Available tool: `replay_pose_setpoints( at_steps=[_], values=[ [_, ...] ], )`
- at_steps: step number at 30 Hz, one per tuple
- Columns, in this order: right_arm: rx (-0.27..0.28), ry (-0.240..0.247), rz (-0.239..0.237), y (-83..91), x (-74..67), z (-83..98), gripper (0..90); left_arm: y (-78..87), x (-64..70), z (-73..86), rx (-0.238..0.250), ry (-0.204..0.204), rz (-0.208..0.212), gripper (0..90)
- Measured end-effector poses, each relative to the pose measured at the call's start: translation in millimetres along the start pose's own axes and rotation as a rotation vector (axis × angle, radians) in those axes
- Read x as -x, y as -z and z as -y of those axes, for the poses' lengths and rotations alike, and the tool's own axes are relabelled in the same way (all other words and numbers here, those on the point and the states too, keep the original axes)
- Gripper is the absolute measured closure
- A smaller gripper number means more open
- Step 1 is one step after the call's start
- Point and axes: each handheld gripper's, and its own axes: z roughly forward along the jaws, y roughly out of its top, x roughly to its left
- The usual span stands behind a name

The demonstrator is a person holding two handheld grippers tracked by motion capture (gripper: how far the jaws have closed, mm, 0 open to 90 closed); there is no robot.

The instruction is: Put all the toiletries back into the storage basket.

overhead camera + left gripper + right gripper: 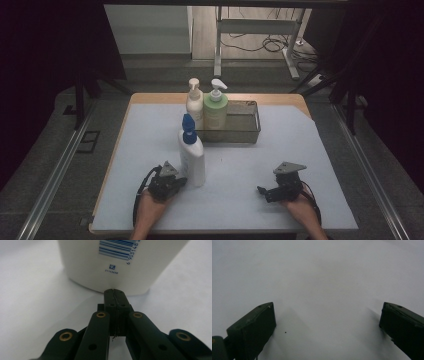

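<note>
Near the counter's front-left, left gripper is sitting with fingers closed, empty, tips just at the blue-capped white bottle's base. Right gripper is resting on bare sheet, fingers spread wide, well apart from the tray.

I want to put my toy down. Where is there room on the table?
The mat is bare right of the tray, and between the left tongs and right tongs. The left strip is free too. It is crowded around the blue-capped bottle, white bottle and green bottle.
</note>
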Motion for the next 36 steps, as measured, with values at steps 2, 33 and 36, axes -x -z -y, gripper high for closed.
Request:
replay_pose_setpoints(
  at_steps=[2, 33, 36],
  values=[
    [0.000, 0.000, 0.000, 0.0, 0.0, 0.0, 0.2, -1.6, 1.6, -1.4, -0.001, -0.007, 0.005, 89.4],
    [-0.013, 0.014, -0.009, 4.9, -5.5, -5.4, 10.8, 7.7, 9.9, 1.5, 0.004, -0.049, -0.043, 49.7],
    [-0.004, 0.029, -0.024, 7.5, -9.7, -9.8, 10.8, 10.1, 10.2, 4.3, 0.000, -0.030, -0.052, 40.2]
  ],
)
